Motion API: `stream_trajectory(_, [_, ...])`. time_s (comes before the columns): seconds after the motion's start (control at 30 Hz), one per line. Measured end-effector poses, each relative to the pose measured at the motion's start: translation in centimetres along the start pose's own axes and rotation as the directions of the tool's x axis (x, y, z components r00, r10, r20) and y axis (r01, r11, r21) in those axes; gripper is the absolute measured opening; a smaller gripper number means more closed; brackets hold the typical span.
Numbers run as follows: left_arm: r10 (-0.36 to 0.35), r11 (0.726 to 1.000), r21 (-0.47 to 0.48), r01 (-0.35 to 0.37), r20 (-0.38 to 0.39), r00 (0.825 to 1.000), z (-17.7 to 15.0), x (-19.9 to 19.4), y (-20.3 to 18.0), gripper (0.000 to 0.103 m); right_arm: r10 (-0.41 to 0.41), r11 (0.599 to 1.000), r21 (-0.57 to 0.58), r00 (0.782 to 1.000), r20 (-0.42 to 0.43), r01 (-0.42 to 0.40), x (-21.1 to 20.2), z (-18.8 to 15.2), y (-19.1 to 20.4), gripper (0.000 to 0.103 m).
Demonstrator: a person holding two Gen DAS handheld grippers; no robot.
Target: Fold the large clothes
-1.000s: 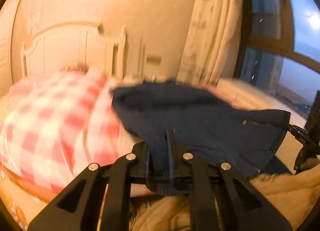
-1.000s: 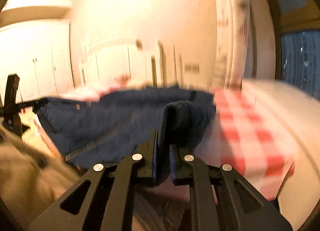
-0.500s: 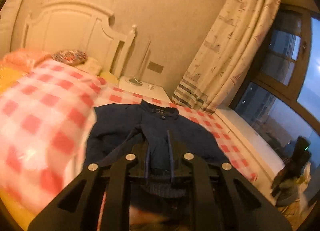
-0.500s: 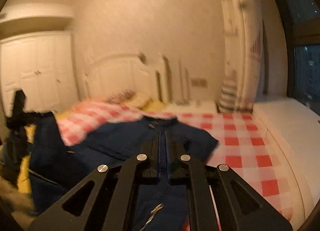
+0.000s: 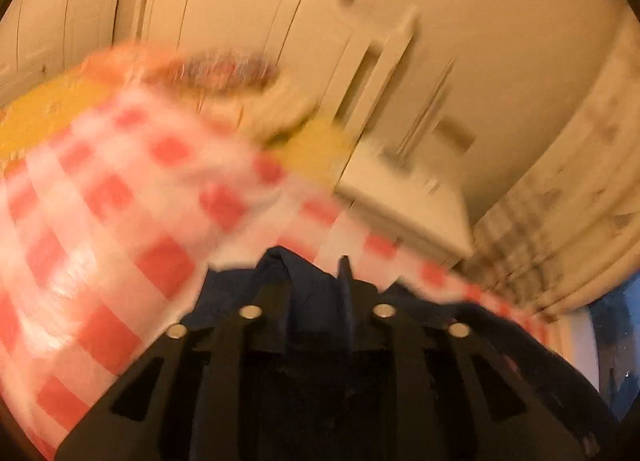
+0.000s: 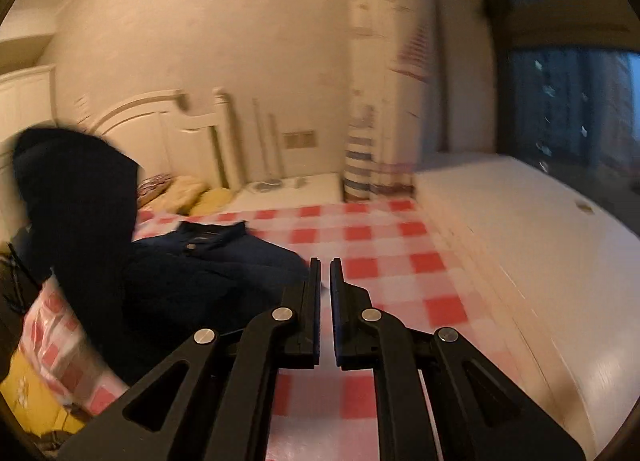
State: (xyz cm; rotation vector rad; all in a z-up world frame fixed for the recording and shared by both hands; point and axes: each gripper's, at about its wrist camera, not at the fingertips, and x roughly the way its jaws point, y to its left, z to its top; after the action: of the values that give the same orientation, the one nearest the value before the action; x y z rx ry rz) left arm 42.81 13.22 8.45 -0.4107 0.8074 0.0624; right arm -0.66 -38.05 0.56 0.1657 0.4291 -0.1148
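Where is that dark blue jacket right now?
The dark blue jacket lies on the checked bedspread, left in the right-wrist view; the left tool grips one end.

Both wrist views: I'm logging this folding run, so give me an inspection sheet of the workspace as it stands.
Surface: bed with red-checked cover.
Job's things: dark navy garment, partly lying on the cover, partly lifted at the left of the right wrist view.
Clutter: pillows by the headboard.
Grippers: left gripper shut on the garment; right gripper holds nothing, jaws nearly together, over the cover.
Cables: nothing seen.
Surroundings: nightstand, striped curtain, dark window, white ledge. Left wrist view is blurred.
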Motion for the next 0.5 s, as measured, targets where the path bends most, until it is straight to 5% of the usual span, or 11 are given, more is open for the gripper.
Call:
stream_trajectory(0.07, [-0.033, 0.999, 0.041, 0.036, -0.067, 0.997, -1.1, 2.7, 0.1, 0.042, 0.022, 1.000, 0.014, 0.999, -0.045, -0.021, 1.2, -1.2, -0.5, 0.008])
stream_trajectory(0.17, [-0.082, 0.992, 0.085, 0.088, -0.075, 0.994, -2.0, 3.8, 0.6, 0.072, 0.042, 0.999, -0.024, 0.986, -0.163, -0.046, 4.9, -3.2, 0.7, 0.008])
stream_trajectory(0.33, [-0.235, 0.965, 0.108, 0.238, -0.040, 0.971, 0.2, 0.8, 2.7, 0.088, 0.181, 0.983, 0.014, 0.957, -0.227, -0.182, 10.1, -3.6, 3.4, 0.008])
stream_trajectory(0.4, [-0.227, 0.959, 0.173, 0.226, -0.012, 0.974, 0.6, -1.5, 3.0, 0.095, 0.276, 0.961, 0.054, 0.936, -0.220, -0.271, 11.6, -2.8, 4.8, 0.008])
stream_trajectory(0.43, [-0.209, 0.954, 0.220, 0.203, 0.003, 0.978, 0.7, -2.2, 3.3, 0.097, 0.309, 0.951, 0.073, 0.924, -0.228, -0.300, 12.1, -2.5, 5.4, 0.018])
stream_trajectory(0.47, [-0.190, 0.948, 0.264, 0.179, 0.014, 0.982, 0.7, -2.7, 3.6, 0.101, 0.349, 0.937, 0.090, 0.905, -0.243, -0.337, 13.0, -2.4, 6.2, 0.037])
stream_trajectory(0.5, [-0.157, 0.937, 0.319, 0.141, 0.023, 0.987, 0.3, -2.5, 4.2, 0.101, 0.391, 0.920, 0.098, 0.875, -0.284, -0.379, 14.4, -2.6, 7.5, 0.096])
